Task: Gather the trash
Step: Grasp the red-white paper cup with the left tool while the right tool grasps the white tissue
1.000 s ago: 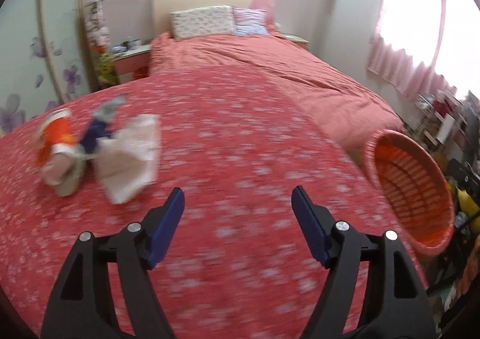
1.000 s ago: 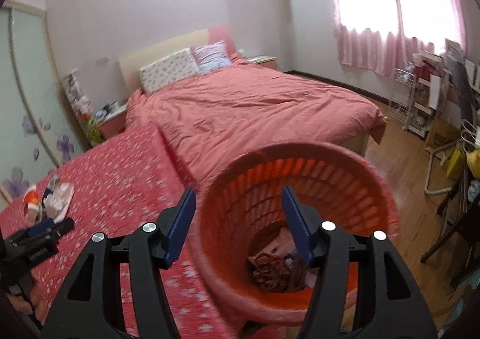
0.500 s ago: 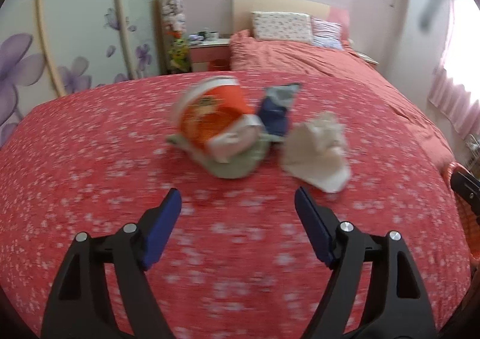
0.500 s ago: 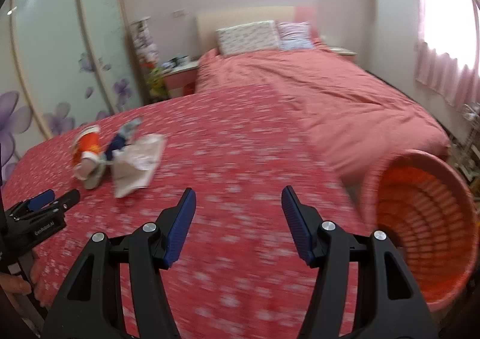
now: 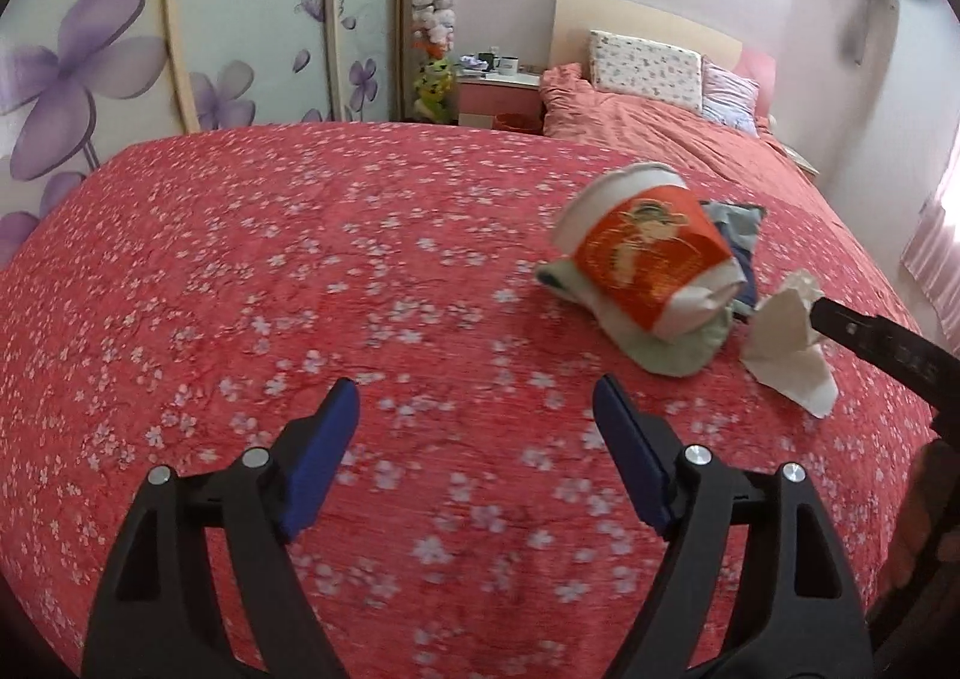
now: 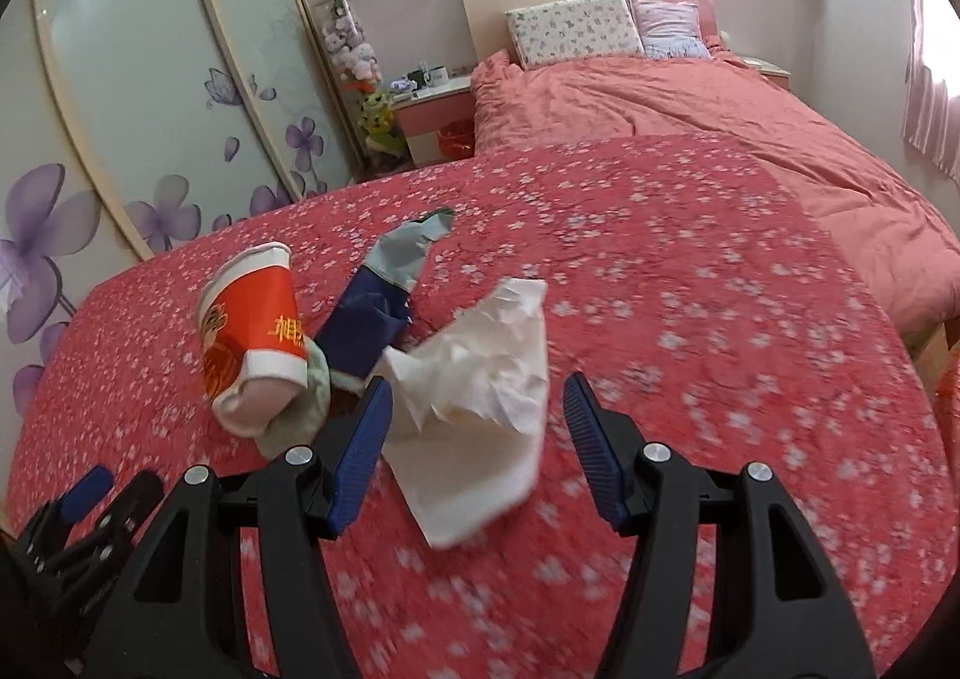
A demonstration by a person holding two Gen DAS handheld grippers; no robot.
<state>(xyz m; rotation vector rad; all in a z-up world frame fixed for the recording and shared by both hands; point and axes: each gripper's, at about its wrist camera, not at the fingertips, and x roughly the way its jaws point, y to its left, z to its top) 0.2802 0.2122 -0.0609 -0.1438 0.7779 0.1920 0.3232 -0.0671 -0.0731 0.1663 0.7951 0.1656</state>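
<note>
1. Trash: a small heap lies on the red floral bedspread (image 5: 300, 271), toward its right half in the left wrist view. Three or four pieces, bunched.
2. Paper cup (image 6: 252, 343), orange with white bands and a cartoon print, lies on its side. Its lower end rests on a pale green scrap (image 5: 678, 349) that shows beneath it.
3. Blue and grey wrapper (image 6: 384, 295) lies just beside the cup on its right in the right wrist view, touching or nearly touching it; which one, I cannot tell.
4. Crumpled white tissue (image 6: 480, 403) lies nearest the right-hand tool, with one flat corner pointing toward the camera.
5. Right gripper (image 6: 474, 427): jaws spread wide, blue pads either side of the tissue. The tissue sits between them, not pinched. Whether the pads touch the bedspread cannot be told.
6. Left gripper (image 5: 477, 421): jaws spread wide, nothing between them but bedspread. It hangs over bare cover, with the trash heap ahead and to its right, apart from it.
7. In the left wrist view the right tool's black finger tip reaches in from the right edge, up against the tissue.
8. Background: a second bed with a plain salmon duvet (image 6: 690, 102) and two pillows, a bedside table (image 6: 432, 108), and wardrobe doors (image 5: 240, 18) with purple flower decals.
9. Both views show some motion blur at the lower edges.
</note>
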